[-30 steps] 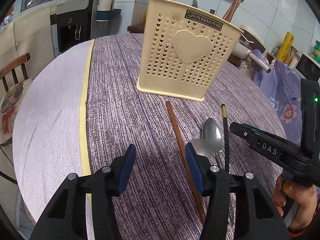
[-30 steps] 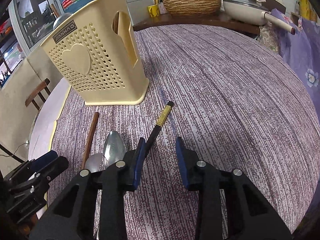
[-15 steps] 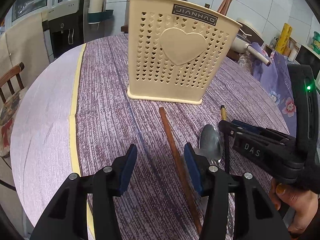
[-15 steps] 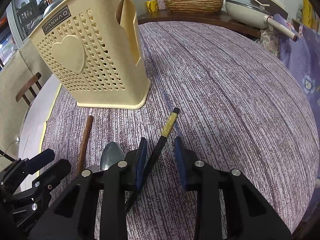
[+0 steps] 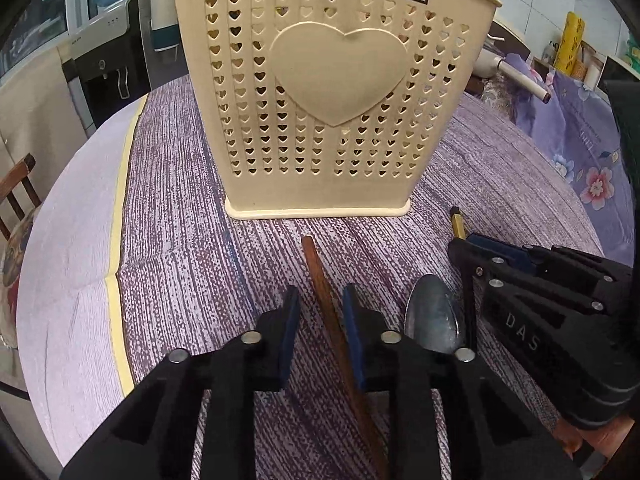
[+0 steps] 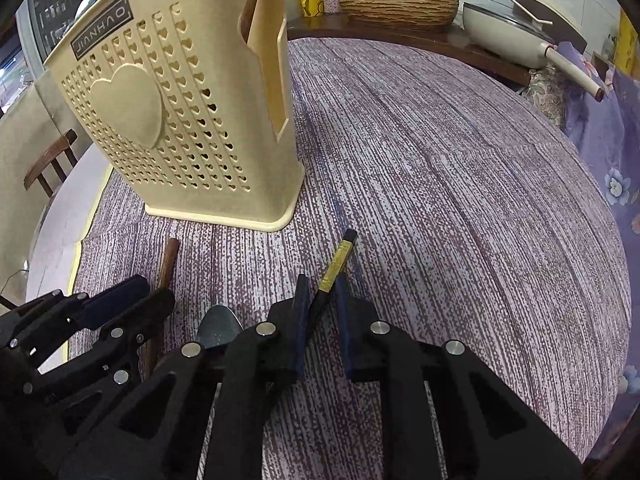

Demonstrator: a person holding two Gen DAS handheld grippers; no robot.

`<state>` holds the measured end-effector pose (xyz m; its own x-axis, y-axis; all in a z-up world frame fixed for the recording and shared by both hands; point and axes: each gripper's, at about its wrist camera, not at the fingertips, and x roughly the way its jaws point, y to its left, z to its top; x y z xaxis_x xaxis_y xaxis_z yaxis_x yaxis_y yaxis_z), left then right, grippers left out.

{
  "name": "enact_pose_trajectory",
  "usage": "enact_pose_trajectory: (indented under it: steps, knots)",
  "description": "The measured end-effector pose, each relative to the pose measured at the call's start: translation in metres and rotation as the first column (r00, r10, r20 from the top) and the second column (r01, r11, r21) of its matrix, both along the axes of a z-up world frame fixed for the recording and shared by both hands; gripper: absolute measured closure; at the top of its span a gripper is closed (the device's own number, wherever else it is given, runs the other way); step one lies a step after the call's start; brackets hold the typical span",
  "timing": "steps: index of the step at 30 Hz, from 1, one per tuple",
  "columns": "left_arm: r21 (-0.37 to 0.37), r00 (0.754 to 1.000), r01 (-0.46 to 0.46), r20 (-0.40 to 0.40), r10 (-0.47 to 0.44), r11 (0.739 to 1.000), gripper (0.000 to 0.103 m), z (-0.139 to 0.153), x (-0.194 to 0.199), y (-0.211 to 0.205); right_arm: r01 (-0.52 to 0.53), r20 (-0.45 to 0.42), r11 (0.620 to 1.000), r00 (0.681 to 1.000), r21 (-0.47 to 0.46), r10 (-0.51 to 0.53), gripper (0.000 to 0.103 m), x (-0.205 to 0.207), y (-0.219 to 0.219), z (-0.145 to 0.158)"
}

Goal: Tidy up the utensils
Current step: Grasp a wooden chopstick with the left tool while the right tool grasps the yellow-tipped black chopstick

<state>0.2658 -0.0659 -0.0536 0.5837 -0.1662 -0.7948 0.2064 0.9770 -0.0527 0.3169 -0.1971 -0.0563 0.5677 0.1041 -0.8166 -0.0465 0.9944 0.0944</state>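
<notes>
A cream perforated utensil holder (image 5: 332,96) with a heart stands upright on the purple tablecloth; it also shows in the right wrist view (image 6: 180,120). A brown wooden chopstick (image 5: 320,276) lies on the cloth and passes between the fingers of my left gripper (image 5: 319,304), which is open around it with a gap on each side. A black chopstick with a gold band (image 6: 334,270) lies between the fingers of my right gripper (image 6: 322,292), also open around it. A metal spoon (image 5: 434,316) lies between the two chopsticks.
The cloth (image 6: 440,168) covers a round table whose bare edge (image 5: 72,240) shows at the left. A wooden chair (image 6: 52,160) stands beyond that edge. A pan (image 6: 504,36) and a wicker basket (image 6: 396,2) sit on a counter behind the table.
Both grippers have moved forward and down toward the holder. The left now straddles the brown chopstick, the right straddles the black one. Both jaws have narrowed.
</notes>
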Motion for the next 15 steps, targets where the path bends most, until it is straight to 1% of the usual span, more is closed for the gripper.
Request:
enact_pose_trajectory:
  steps: [3,6,11,15]
  knots:
    - [0.009,1.0,-0.001,0.004,0.001,1.0,0.092,0.0001,0.0011,-0.001,-0.001,-0.001,1.0,1.0,0.004,0.001,0.089,0.0026,0.0021,0.0009]
    - [0.012,1.0,0.007,0.003,-0.007,1.0,0.092,0.0005,0.0029,-0.0009,-0.004,-0.004,1.0,1.0,0.013,0.004,0.09,0.0048,0.0028,0.0009]
    - [0.0,1.0,0.015,-0.002,-0.015,1.0,0.093,0.0003,0.0029,0.0051,-0.008,-0.015,0.998,1.0,0.063,0.009,0.091,0.0078,-0.0054,0.0011]
    - [-0.002,1.0,0.017,-0.002,-0.017,1.0,0.093,0.0002,0.0026,0.007,-0.018,-0.005,0.999,1.0,0.04,0.018,0.092,0.0077,-0.0042,0.0009]
